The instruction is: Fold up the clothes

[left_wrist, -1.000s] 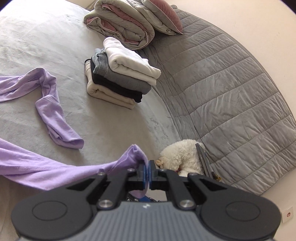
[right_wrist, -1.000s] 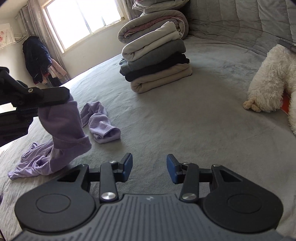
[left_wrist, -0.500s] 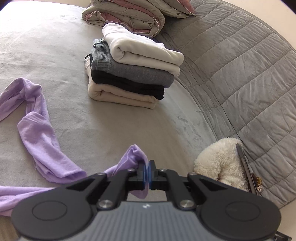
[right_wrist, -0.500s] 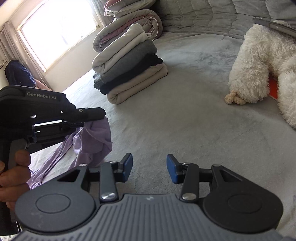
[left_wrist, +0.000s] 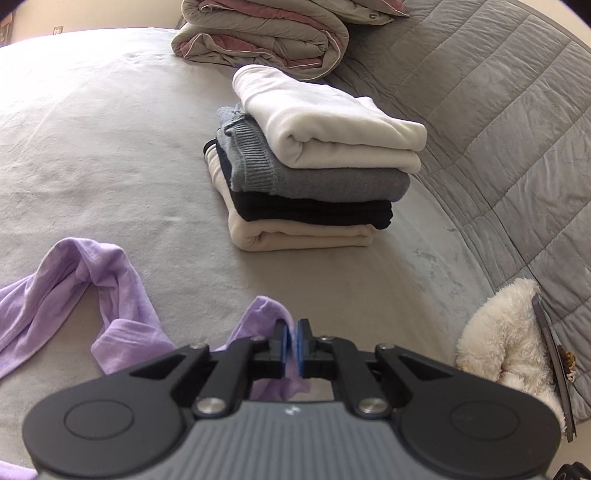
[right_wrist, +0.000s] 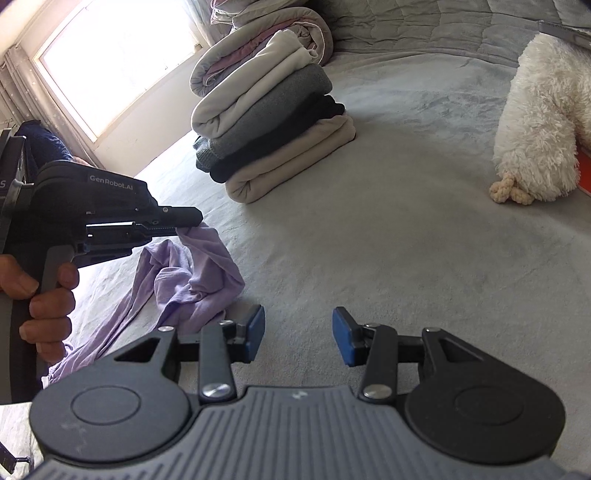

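Note:
A lilac garment (left_wrist: 122, 295) lies crumpled on the grey bed (left_wrist: 92, 155). My left gripper (left_wrist: 291, 349) is shut on a fold of it, and the pinched cloth pokes up between the blue pads. In the right wrist view the same lilac garment (right_wrist: 199, 277) hangs from the left gripper (right_wrist: 184, 225), which a hand (right_wrist: 44, 295) holds at the left. My right gripper (right_wrist: 298, 334) hovers open over bare bedding, just right of the cloth, with nothing between its fingers.
A stack of folded clothes (left_wrist: 314, 162), white on top, stands in mid-bed, seen also as the stack (right_wrist: 269, 129). Rolled quilts (left_wrist: 266, 33) lie behind it. A white fluffy toy (right_wrist: 543, 122) rests at the right by the quilted headboard (left_wrist: 498, 122). A window (right_wrist: 110, 55) glares.
My left gripper has carried the held lilac fold forward toward the stack and lower to the bed. The right gripper has followed closer, still open.

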Tool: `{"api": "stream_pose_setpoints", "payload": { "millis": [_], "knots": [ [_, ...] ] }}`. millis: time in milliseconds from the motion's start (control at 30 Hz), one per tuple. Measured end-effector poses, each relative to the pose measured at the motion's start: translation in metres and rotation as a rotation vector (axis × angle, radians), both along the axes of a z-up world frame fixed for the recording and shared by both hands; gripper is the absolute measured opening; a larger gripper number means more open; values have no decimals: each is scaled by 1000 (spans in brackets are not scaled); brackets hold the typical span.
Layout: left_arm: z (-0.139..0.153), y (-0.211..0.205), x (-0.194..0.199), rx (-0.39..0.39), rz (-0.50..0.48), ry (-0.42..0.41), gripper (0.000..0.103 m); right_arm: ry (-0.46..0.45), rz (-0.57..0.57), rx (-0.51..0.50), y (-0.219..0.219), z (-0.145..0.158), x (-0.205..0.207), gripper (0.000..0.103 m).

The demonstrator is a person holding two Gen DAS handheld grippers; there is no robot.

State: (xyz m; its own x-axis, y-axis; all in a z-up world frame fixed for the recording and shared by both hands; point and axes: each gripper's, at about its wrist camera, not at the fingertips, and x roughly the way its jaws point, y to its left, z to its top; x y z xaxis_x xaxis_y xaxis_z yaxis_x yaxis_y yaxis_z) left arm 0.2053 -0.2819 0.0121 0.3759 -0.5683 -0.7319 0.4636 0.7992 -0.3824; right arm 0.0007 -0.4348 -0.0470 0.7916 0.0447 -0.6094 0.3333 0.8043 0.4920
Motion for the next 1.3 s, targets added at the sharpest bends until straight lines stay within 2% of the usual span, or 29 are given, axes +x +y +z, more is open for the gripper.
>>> {"api": "stream_pose_setpoints", "payload": {
  "millis": [100,167,233,500,733,833,900,933,1000,1167,1300],
  "knots": [
    [-5,16,2,-35,17,25,18,10,12,11,4,-1,9,45],
    [-5,31,-1,-68,29,33,32,11,23,17,7,-2,16,45],
    [-4,48,-6,-93,34,27,32,6,31,21,9,-3,21,45],
    [-9,136,-27,-138,107,22,36,-67,64,183,10,-20,48,44],
    [-15,199,-46,-130,126,8,45,-125,32,275,7,-35,60,32],
    [-17,231,-63,-136,153,-16,52,-143,37,272,9,-38,62,23],
    [-22,256,-75,-151,202,-16,56,-149,48,259,12,-40,64,13],
    [-24,268,-80,-158,227,-16,56,-152,48,259,14,-39,62,3],
    [-31,289,-88,-164,279,-6,56,-157,48,258,16,-37,59,3],
    [-50,338,-104,-184,408,27,56,-218,37,203,20,-11,37,3],
    [-61,353,-112,-186,466,22,56,-257,26,151,22,10,20,3]
  ]
}}
